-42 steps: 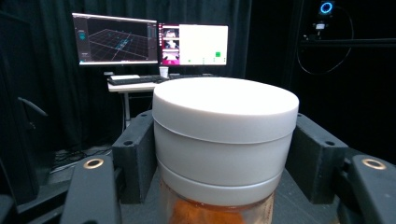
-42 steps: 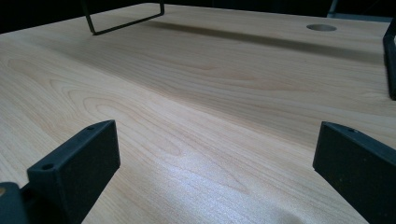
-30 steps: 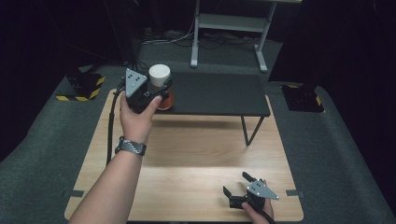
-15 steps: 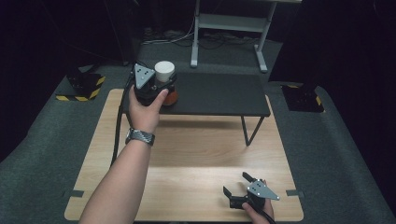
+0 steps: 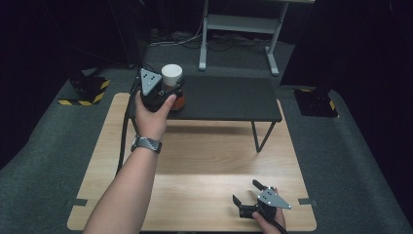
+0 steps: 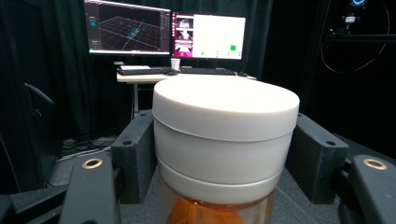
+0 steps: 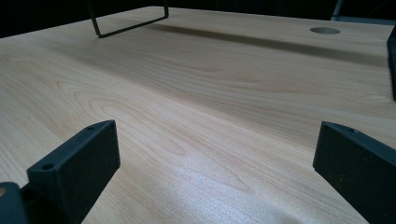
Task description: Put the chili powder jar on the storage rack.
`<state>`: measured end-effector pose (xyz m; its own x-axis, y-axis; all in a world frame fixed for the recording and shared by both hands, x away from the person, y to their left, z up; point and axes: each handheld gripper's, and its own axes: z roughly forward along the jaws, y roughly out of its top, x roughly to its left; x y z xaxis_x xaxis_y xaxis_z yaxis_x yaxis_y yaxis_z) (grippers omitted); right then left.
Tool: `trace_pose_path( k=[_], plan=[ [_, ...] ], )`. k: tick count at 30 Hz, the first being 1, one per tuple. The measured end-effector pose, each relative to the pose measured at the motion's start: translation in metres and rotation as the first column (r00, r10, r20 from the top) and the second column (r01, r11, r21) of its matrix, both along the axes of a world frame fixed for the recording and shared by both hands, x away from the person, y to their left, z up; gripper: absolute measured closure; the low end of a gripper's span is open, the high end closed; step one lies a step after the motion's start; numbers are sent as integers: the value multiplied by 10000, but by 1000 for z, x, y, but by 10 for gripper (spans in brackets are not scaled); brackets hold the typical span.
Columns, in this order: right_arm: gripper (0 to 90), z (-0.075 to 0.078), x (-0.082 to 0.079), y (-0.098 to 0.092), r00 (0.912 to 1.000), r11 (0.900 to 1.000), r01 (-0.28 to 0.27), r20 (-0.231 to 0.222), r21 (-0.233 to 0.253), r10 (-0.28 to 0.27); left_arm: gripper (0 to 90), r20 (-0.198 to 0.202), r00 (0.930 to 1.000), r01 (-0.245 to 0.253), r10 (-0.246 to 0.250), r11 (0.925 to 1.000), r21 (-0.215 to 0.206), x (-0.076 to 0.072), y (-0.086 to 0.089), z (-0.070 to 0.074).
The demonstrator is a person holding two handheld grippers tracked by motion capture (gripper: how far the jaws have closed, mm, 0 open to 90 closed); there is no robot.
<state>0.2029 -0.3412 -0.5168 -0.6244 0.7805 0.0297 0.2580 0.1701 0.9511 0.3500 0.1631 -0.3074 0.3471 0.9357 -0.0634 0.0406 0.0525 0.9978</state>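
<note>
Left gripper (image 5: 165,92) reaches to the near-left corner of the black shelf (image 5: 229,97), the raised stand at the far side of the wooden table (image 5: 195,161). Jar (image 5: 172,83), white lid over clear body with orange contents, stands between its jaws. Left gripper view: jar (image 6: 224,140) up close, a jaw flanking each side just below the lid, very near the wall; contact on either side cannot be confirmed, so whether they are pinching or merely bracketing is unclear. Jar appears upright; its base falls below the frame in that view and is screened by the hand (image 5: 153,114) and gripper in the high view, so seated on the shelf or lifted just clear of it cannot be settled. Judgement: either a placement onto the shelf is nearly done, with release and withdrawal left, or a pickup is just starting, with lift and carry left. Right gripper (image 5: 251,204) rests at the near-right edge of the table, jaws spread wide with nothing between them; right gripper view gives bare wood grain (image 7: 196,116) and a shelf leg (image 7: 128,21) farther off. Contents of the jar hard to identify.
</note>
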Motion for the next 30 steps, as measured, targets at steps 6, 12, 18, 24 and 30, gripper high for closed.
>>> trace_pose_path(
  k=[6,12,18,24,30],
  plan=[
    [3,0,1,-1,10000,10000,-52,-11,-8,52,91,5,9997,-248,248,9985,-483,-6,-2,-5],
    [4,1,1,0,10000,10000,-88,-29,-31,88,5,207,9997,165,-160,9996,-229,-20,11,-13],
    [4,1,2,0,10000,9999,-81,-26,-86,81,4,469,9978,478,-474,9988,-87,-42,27,-25],
    [4,2,2,1,10000,9999,-73,-36,-125,72,4,822,9941,705,-706,9975,51,-68,39,-42],
    [4,2,1,1,10000,9999,-64,-42,-145,64,4,1120,9891,941,-956,9954,191,-93,50,-62]
  ],
)
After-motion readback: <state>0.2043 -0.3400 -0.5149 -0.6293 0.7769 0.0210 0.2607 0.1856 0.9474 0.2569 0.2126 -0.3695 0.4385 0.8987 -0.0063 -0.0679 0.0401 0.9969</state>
